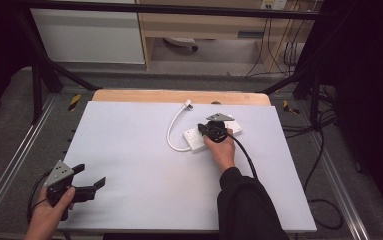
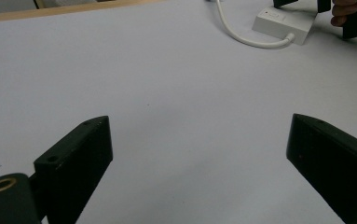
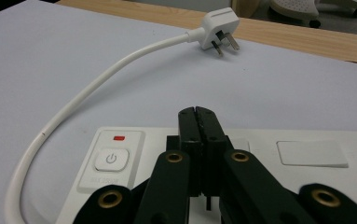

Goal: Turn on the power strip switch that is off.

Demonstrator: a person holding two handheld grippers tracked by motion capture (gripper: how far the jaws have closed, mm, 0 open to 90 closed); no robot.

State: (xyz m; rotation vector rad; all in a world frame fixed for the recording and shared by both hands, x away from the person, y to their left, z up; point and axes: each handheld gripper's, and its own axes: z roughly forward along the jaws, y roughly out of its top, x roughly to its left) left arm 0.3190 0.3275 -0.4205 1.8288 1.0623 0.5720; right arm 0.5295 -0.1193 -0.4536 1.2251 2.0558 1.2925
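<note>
Right gripper [image 3: 198,114] is basically sitting on top of the white power strip [image 3: 306,154], jaws pinched fully together with nothing between them, tips over the strip's top face just beside the power button [image 3: 111,159]. That button has the usual power symbol, a little red mark above it, and some faint print below that's too blurry to read. From the strip a white cable [image 3: 87,95] loops out across the table [image 3: 50,51] to a three-pin plug [image 3: 219,28] lying near the wooden far edge.

From the high view, the strip [image 1: 194,140] sits right of centre toward the back of the table [image 1: 144,165], with the right hand [image 1: 221,150] over it, so you only see part of it. Left gripper [image 1: 86,180] is well apart at the near left corner, jaws spread wide and holding nothing; its own view shows the strip [image 2: 283,23] far off.
</note>
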